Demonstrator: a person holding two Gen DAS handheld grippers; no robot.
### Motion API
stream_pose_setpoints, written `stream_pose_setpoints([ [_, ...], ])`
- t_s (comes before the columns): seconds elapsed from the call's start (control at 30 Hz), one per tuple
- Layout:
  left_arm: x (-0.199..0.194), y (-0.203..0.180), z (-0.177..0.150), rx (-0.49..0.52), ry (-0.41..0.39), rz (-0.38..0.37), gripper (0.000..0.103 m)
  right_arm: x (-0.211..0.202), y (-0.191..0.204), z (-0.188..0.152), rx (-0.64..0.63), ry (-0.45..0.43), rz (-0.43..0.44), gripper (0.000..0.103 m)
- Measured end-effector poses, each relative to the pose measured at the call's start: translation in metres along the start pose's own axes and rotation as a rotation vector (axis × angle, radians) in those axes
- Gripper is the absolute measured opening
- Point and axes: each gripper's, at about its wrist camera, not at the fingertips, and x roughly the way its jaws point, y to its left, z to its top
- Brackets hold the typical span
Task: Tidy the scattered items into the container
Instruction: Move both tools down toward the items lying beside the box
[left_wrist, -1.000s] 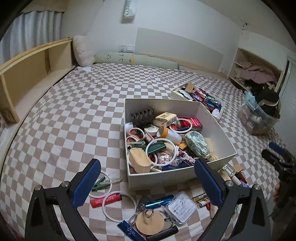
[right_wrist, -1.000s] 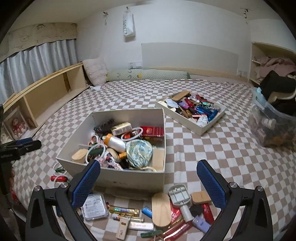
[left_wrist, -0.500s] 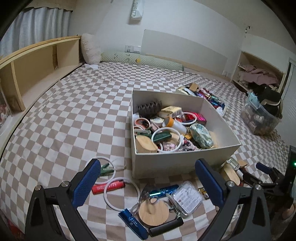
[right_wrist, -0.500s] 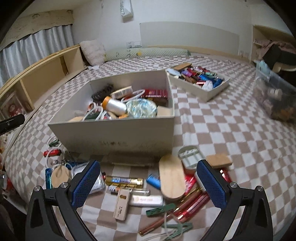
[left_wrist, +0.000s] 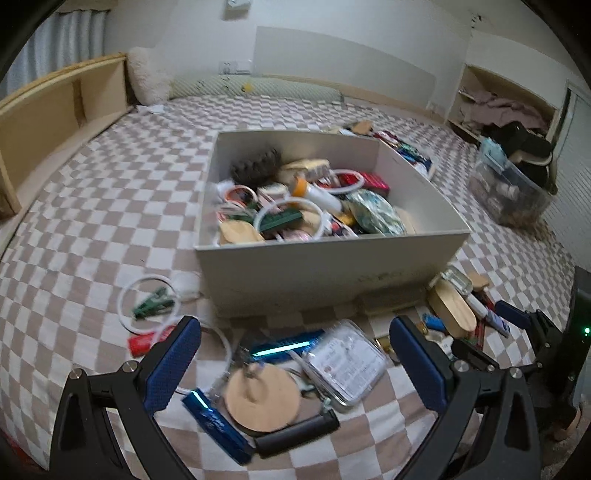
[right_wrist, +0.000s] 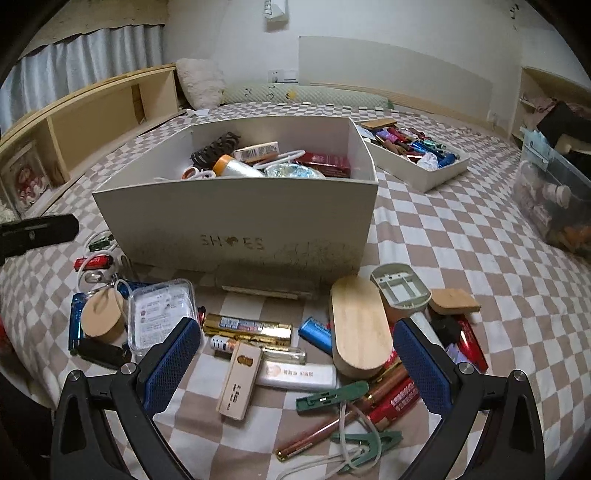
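A white shoe box (left_wrist: 325, 273) (right_wrist: 236, 229), filled with small items, sits on the checked bedspread. Loose items lie in front of it. My left gripper (left_wrist: 295, 358) is open just above a round wooden lid (left_wrist: 262, 400), a clear plastic case (left_wrist: 347, 363) and a blue lighter (left_wrist: 218, 417). My right gripper (right_wrist: 295, 358) is open low over a gold tube (right_wrist: 247, 328), a small wooden box (right_wrist: 240, 380), a white tube (right_wrist: 295, 374) and an oval wooden lid (right_wrist: 358, 325). Green clips (right_wrist: 332, 393) and pens lie nearer the camera. Nothing is held.
A second white tray (right_wrist: 421, 162) of items lies behind the box to the right. A clear bin (right_wrist: 554, 206) stands at the far right. A white ring with a green clip (left_wrist: 151, 302) and a red lighter (right_wrist: 94, 263) lie left of the box. Wooden shelf (right_wrist: 92, 122) along the left.
Both grippers have dropped lower and closer to the items in front of the box. Both have stayed open and nothing has been picked up.
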Motion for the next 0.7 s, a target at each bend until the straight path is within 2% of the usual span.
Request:
stream_pose_setpoints([
  [0.17, 0.007, -0.013, -0.01, 0.044, 0.018, 0.015, 0.103, 0.005, -0.009, -0.013, 0.042, 0.024, -0.006, 0.103],
  [0.37, 0.018, -0.028, -0.022, 0.041, 0.062, -0.006, 0.103, 0.004, -0.027, -0.03, 0.073, 0.024, -0.046, 0.103],
  [0.53, 0.031, -0.047, -0.04, 0.083, 0.091, 0.028, 0.103, 0.0, -0.042, -0.043, 0.073, 0.022, -0.094, 0.103],
  [0.7, 0.043, -0.063, -0.057, 0.102, 0.115, 0.06, 0.102, -0.005, -0.051, -0.05, 0.078, 0.032, -0.06, 0.103],
])
